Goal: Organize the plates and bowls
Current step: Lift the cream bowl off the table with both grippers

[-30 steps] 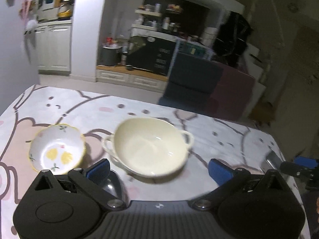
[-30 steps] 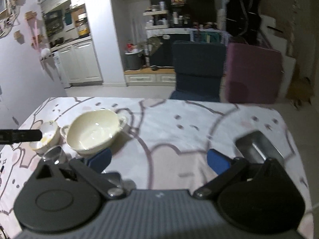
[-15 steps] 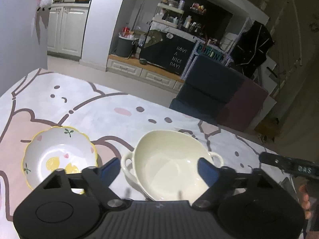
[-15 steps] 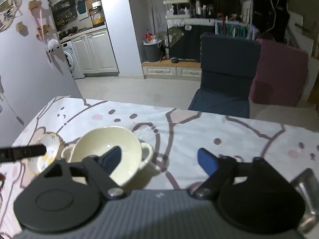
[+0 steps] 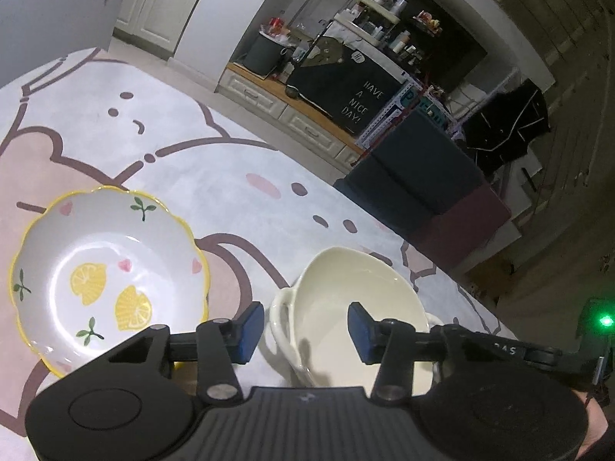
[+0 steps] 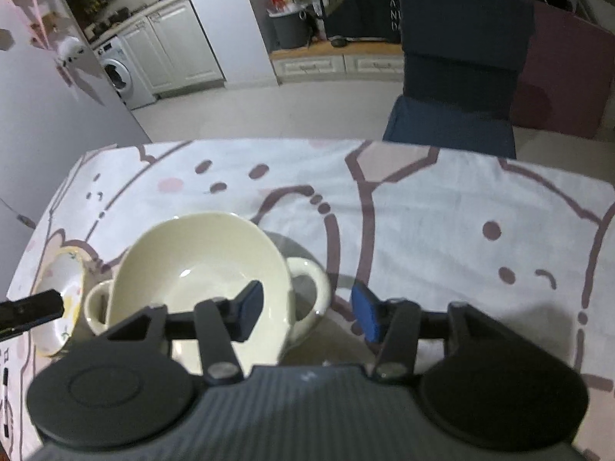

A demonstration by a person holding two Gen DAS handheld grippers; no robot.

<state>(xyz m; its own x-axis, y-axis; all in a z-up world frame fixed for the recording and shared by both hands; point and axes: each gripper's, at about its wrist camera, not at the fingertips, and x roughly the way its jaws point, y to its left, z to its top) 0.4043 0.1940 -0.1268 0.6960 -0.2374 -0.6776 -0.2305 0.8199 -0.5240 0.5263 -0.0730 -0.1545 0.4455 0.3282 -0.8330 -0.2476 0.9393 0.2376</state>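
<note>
Your left gripper [image 5: 305, 332] and right gripper [image 6: 307, 311] are both closing, astride the cream two-handled bowl's [image 6: 200, 269] opposite handles, pads not yet pressing. Lemon-print bowl [image 5: 109, 269] sits at its nine o'clock.

We read "HAVE A NICE DAY!" in pale letters on the black cloth [image 5: 348, 88] draped over the cabinet beyond the table. On the right gripper's arm [image 5: 507, 350], seen from the left wrist, we make out "DAS". Large letters on the rack sign [image 5: 421, 105] stay illegible.
</note>
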